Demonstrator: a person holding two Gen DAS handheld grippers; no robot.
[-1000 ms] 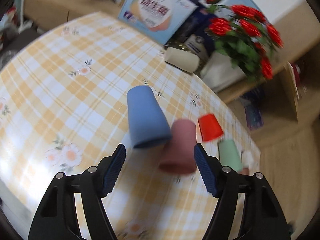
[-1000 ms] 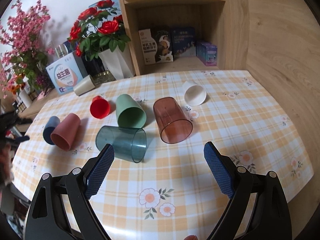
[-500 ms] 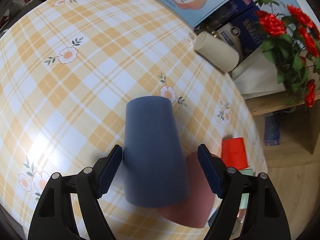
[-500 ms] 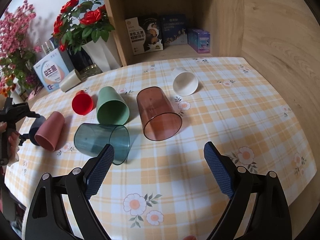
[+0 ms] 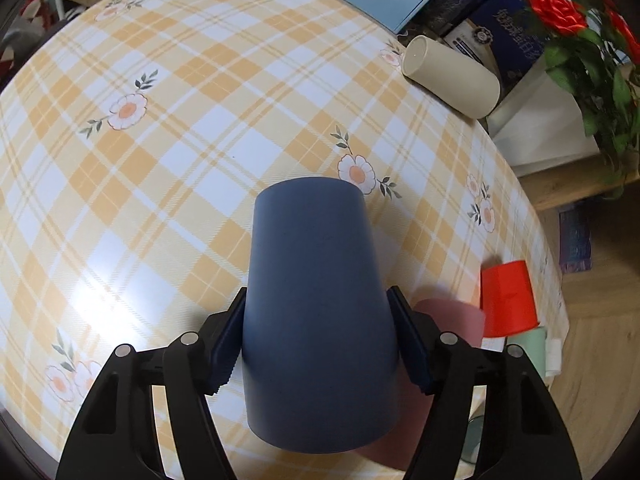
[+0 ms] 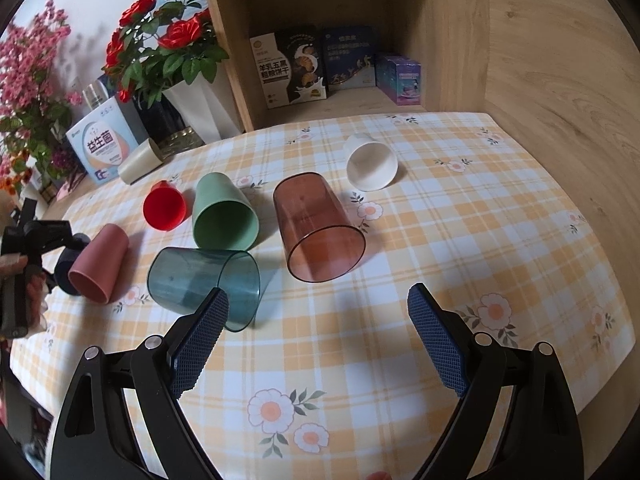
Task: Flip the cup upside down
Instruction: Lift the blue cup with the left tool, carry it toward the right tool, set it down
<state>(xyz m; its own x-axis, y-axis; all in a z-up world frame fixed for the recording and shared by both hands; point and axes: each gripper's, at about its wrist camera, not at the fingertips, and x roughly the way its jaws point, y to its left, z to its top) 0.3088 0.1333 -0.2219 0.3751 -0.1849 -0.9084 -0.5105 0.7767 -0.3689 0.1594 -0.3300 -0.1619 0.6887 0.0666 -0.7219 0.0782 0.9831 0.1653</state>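
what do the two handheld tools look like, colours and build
Both match: the left tool and the right tool have glossy black plastic frames with triangular cut-outs and silver rivets at the joints. Each finger ends in a dark blue pad with a fine ribbed, knurled texture. No cables or markings show.

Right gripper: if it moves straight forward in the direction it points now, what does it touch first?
Probably the brown transparent cup, lying on its side ahead of the open right gripper; depth is uncertain, and the teal cup sits close by its left finger.
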